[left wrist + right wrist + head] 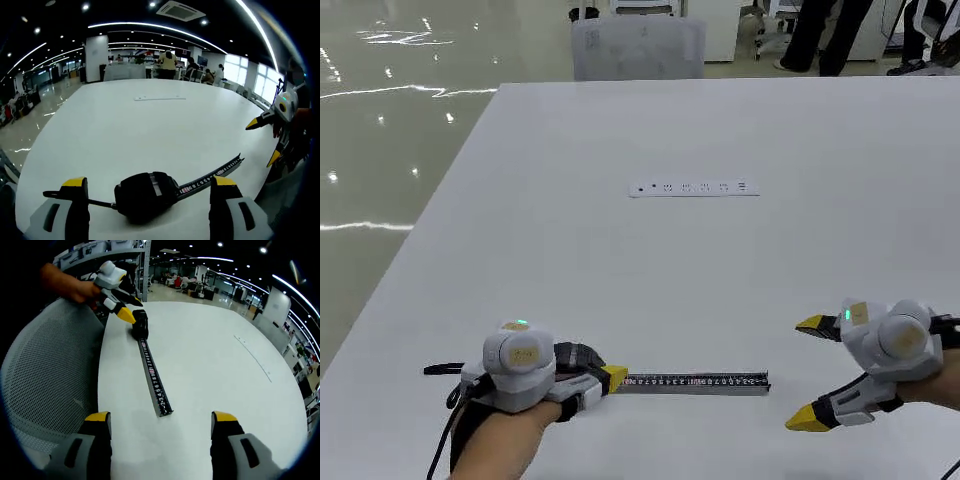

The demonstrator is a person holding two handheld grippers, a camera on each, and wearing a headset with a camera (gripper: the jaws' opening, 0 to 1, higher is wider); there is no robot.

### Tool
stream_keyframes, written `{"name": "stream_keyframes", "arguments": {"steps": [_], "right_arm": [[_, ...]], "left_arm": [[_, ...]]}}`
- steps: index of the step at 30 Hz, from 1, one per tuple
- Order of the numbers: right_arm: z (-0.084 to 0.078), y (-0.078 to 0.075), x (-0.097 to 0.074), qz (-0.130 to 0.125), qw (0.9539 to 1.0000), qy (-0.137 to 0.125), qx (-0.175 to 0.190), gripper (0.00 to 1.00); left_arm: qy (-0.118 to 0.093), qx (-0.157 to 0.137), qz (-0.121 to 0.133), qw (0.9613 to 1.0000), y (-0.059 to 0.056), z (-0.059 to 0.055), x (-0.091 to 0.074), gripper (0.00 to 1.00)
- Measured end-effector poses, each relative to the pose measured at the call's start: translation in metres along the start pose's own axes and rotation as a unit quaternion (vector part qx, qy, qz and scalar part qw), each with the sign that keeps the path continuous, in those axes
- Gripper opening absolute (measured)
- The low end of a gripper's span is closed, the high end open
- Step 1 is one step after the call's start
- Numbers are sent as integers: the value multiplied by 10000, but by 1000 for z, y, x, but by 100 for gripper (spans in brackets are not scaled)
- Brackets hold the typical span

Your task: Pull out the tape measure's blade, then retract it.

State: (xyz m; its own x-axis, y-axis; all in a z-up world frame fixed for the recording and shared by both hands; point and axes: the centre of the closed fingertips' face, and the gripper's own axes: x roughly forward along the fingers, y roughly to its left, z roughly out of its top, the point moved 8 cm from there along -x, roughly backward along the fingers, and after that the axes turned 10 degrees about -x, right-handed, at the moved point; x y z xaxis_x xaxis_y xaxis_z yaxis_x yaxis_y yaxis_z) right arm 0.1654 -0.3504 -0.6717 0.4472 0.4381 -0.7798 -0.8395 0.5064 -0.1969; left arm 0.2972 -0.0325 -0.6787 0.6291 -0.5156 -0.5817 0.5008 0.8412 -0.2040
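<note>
The right hand-held gripper [809, 371], jaws spread, sits at 3 o'clock of the pulled-out blade [695, 381]; the left hand-held gripper [150, 182], also spread, flanks the tape measure [145, 197], so retraction remains.

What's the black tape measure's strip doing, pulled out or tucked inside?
Pulled out: the numbered blade lies flat on the white table, stretching from the black case at the left gripper.

Head view: your left gripper [607, 378] hides most of tape measure case [146, 195]. Blade [695, 381] markings too small to read. Your right gripper [808, 371] body cut by right edge. Power strip [693, 188] sockets too small to count. People [820, 35] at top edge cropped above legs.
</note>
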Motion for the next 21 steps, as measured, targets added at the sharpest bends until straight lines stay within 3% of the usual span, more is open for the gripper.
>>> {"name": "stream_keyframes", "arguments": {"steps": [2,4,5,6,9,12,15,18,21], "right_arm": [[0,-6,7,112,9999,77,-46,82],[-2,-11,14,218,9994,204,-153,82],[-2,-14,17,255,9992,236,-190,81],[-2,-16,19,302,9989,280,-202,79],[-2,-20,26,431,9982,300,-296,73],[-1,-22,34,621,9966,395,-381,65],[-2,-16,44,1036,9926,546,-332,53],[-1,-13,50,1097,9906,626,-533,45],[-3,-13,55,1118,9898,687,-559,40]], "left_arm": [[-145,73,271,9995,4,1,-1,100],[-337,318,168,9988,5,-1,-1,100],[-164,542,159,9983,7,-6,0,100],[9,487,155,9987,7,-10,1,100],[-189,355,69,9992,4,-5,3,100],[-103,223,33,9997,2,-10,7,100],[-13,297,31,9996,1,-12,10,100],[-305,645,-77,9974,-5,-5,5,100],[-262,498,-64,9984,-4,-7,7,100]]}}
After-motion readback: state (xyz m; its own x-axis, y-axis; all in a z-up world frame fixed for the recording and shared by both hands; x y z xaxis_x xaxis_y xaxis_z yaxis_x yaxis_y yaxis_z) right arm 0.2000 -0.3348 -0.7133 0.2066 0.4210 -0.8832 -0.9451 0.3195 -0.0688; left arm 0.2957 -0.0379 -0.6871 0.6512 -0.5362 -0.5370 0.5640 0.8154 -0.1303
